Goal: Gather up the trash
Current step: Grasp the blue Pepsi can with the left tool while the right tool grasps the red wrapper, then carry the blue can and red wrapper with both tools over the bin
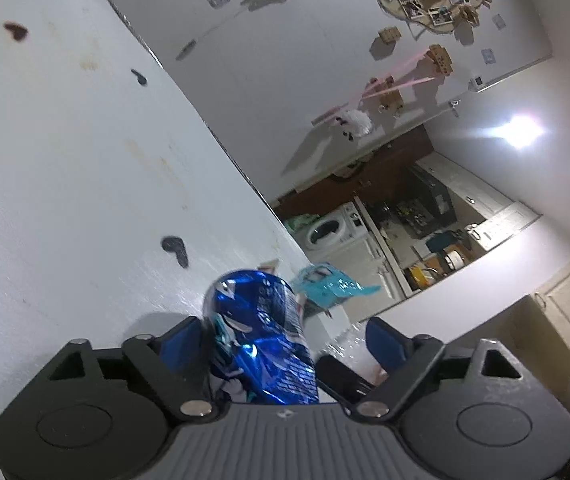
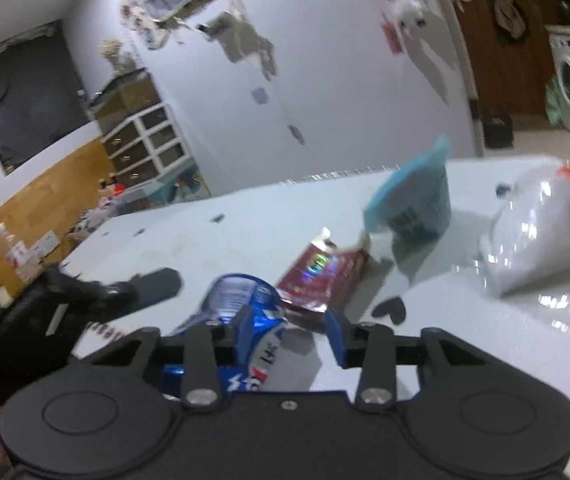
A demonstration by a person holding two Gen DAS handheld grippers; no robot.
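A crushed blue can [image 1: 261,336] lies on the white table [image 1: 65,180]. My left gripper [image 1: 285,340] is open, with the can between its blue pads against the left pad [image 1: 181,344]. In the right wrist view the same can [image 2: 241,320] lies under and between the fingers of my open right gripper [image 2: 289,332]. Beyond it lie a dark red foil wrapper [image 2: 321,272], a teal pouch [image 2: 413,196] standing up, and a clear zip bag [image 2: 541,236] with an orange seal. The teal pouch also shows in the left wrist view [image 1: 329,284].
My left gripper's black body [image 2: 45,320] shows at the left of the right wrist view. Dark stains [image 1: 175,250] dot the table. The table edge [image 1: 245,172] drops off toward a room with a washing machine [image 1: 333,232] and cabinets.
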